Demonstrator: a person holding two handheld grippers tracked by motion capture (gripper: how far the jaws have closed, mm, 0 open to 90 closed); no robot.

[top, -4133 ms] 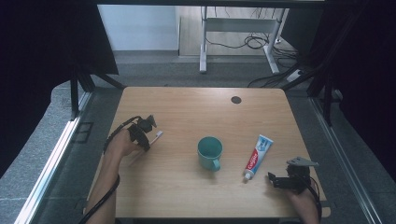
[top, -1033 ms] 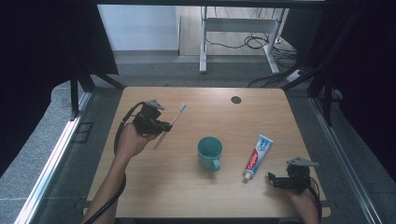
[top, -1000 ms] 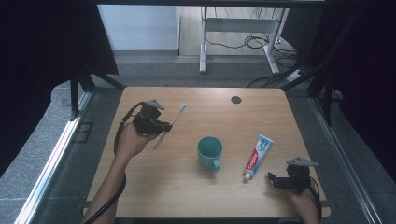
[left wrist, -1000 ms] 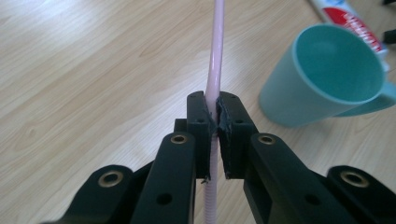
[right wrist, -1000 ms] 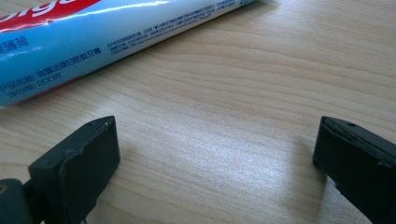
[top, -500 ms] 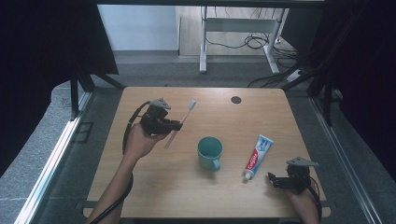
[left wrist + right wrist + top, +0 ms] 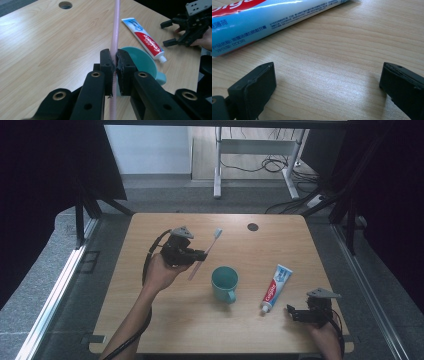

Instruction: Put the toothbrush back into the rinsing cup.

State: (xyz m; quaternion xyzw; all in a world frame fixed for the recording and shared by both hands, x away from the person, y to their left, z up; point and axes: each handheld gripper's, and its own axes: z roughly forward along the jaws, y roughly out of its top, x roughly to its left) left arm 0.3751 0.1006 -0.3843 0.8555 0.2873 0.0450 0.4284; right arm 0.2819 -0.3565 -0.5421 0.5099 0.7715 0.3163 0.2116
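My left gripper [image 7: 200, 255] [image 7: 114, 67] is shut on the pink handle of a toothbrush [image 7: 207, 251] [image 7: 115, 30], held in the air left of and above a teal mug [image 7: 224, 283] [image 7: 143, 62]. The brush head points toward the far side of the table. A toothpaste tube [image 7: 273, 287] [image 7: 145, 38] [image 7: 262, 20] lies right of the mug, cap toward me. My right gripper [image 7: 292, 312] [image 7: 325, 85] rests open on the table near the front right corner, just short of the tube, nothing between its jaws.
The wooden table [image 7: 150, 320] has a round cable hole [image 7: 252, 226] [image 7: 65, 4] at the back. Dark curtains hang on both sides. A desk frame with cables [image 7: 260, 150] stands on the floor beyond the table.
My left gripper has lifted the toothbrush and carried it right, toward the mug. The right gripper, mug and toothpaste tube have stayed where they were.
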